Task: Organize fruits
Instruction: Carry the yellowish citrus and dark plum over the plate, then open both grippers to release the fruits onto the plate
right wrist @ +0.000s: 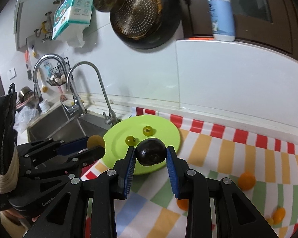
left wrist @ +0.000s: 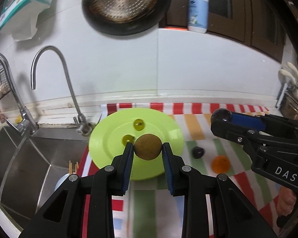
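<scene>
My left gripper [left wrist: 148,146] is shut on a round brown fruit [left wrist: 148,146], held over the near side of a lime green plate [left wrist: 107,130]. Two green grapes [left wrist: 138,124] lie on that plate. My right gripper [right wrist: 151,152] is shut on a dark purple fruit [right wrist: 151,151] above the plate's [right wrist: 168,132] near edge; it also shows at the right of the left wrist view as the right gripper [left wrist: 221,117]. A dark fruit [left wrist: 197,151] and an orange fruit [left wrist: 221,164] lie on the striped cloth [left wrist: 198,123]. The left gripper [right wrist: 95,144] with its brown fruit appears at left in the right wrist view.
A steel sink [left wrist: 29,158] with two taps [left wrist: 49,69] lies left of the plate. A pan [left wrist: 125,4] hangs on the wall, a pump bottle [left wrist: 197,10] stands on a ledge. More orange fruits [right wrist: 247,180] are scattered on the cloth [right wrist: 248,158] to the right.
</scene>
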`<state>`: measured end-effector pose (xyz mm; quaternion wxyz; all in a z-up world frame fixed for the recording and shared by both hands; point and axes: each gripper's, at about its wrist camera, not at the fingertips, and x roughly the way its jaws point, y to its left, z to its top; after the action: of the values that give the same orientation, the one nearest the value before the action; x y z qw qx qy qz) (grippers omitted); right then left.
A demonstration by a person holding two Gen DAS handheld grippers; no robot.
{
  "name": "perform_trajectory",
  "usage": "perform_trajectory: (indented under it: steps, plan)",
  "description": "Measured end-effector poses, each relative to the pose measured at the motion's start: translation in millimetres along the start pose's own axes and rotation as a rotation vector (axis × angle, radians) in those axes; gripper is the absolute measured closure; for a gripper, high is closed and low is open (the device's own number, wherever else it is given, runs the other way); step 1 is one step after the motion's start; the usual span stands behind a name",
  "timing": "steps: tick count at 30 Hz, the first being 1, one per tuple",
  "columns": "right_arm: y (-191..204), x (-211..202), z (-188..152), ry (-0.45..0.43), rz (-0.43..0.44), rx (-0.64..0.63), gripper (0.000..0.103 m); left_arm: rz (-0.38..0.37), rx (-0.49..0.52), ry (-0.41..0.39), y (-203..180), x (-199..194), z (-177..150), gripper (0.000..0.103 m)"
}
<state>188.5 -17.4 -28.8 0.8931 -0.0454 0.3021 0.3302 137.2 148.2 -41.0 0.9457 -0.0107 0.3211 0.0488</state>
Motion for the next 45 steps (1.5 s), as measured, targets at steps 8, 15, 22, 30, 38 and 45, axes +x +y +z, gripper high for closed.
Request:
perform_trajectory:
  steps: [8,15,22,30,38,45]
  plan:
    - [8,50,0,0.076,0.019,0.003,0.071,0.032,-0.017,0.052,23,34,-7,0.074]
    - [7,95,-9,0.153,0.006,0.024,0.071,0.031,-0.024,0.112,34,67,-16,0.074]
    - [2,120,-13,0.186,0.0,0.03,0.071,0.03,-0.021,0.136,37,84,-20,0.074]
    - [-1,124,-14,0.186,-0.008,0.039,0.068,0.037,-0.024,0.134,40,88,-17,0.07]
    - [-8,101,-13,0.156,-0.019,0.08,0.066,0.05,-0.024,0.103,31,61,-13,0.069]
    - [-8,59,-10,0.094,-0.032,0.071,0.066,0.037,-0.013,0.028,17,28,-3,0.063]
